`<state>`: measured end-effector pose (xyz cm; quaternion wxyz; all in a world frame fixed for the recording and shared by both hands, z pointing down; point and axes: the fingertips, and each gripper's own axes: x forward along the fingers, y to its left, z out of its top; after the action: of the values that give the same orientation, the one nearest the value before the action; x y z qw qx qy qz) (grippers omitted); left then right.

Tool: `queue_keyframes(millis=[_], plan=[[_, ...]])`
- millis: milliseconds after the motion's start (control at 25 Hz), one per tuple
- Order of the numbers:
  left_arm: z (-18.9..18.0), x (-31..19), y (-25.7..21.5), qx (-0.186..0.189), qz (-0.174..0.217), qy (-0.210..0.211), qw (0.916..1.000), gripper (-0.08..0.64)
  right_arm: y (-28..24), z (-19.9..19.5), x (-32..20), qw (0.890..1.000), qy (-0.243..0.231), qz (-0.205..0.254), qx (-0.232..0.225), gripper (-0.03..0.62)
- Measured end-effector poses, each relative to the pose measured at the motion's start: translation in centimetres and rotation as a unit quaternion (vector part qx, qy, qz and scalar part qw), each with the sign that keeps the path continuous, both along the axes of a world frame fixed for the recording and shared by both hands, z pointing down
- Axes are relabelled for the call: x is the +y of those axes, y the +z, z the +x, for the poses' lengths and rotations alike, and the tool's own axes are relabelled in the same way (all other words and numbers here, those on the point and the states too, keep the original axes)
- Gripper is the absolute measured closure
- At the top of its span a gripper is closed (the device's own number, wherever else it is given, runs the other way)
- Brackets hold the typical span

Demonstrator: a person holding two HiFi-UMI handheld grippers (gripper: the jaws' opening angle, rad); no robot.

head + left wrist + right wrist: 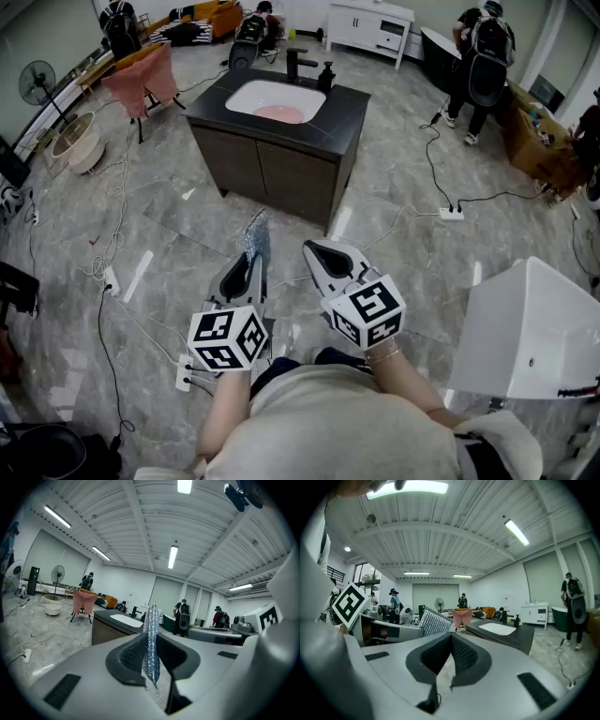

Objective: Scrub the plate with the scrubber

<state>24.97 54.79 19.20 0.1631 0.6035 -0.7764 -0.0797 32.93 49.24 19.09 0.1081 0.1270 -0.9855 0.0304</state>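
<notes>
A pink plate [279,113] lies in the white basin of a dark sink cabinet [281,164], a few steps ahead of me on the floor. My left gripper [254,262] is shut on a silvery mesh scrubber [257,238], which stands up between the jaws [151,644]. My right gripper [316,251] is shut with nothing in it. Both are held at waist height, well short of the cabinet. In the right gripper view the scrubber [435,622] shows at the left and the basin [501,628] at the right; the plate is hidden there.
A black tap [298,64] stands at the basin's back. A white tub [534,328] sits close at my right. Cables and power strips [450,213] trail over the grey floor. A fan [36,80], a pink-draped chair [145,77] and people [483,56] are farther off.
</notes>
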Motion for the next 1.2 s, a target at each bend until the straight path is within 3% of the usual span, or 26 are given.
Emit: queue_keyframes(millis=[400, 560, 1000, 1200], plan=[[0.2, -0.5, 1.1, 0.005, -0.011, 0.006, 0.9999, 0.482, 1.5, 0.1, 0.3, 1.0, -0.004, -0.009, 0.017, 0.589], [0.2, -0.3, 1.2, 0.008, -0.013, 0.012, 0.9998, 0.482, 1.6, -0.1, 0.8, 0.999, -0.017, -0.03, 0.002, 0.588], [-0.3, 0.9, 2.8, 0.022, -0.022, 0.033, 0.999, 0.482, 3.6, 1.3, 0.9, 0.997, 0.038, -0.069, 0.004, 0.588], [-0.7, 1.3, 3.7, 0.028, -0.028, 0.036, 0.9986, 0.482, 4.6, 0.3, 1.5, 0.997, 0.03, -0.075, 0.014, 0.588]])
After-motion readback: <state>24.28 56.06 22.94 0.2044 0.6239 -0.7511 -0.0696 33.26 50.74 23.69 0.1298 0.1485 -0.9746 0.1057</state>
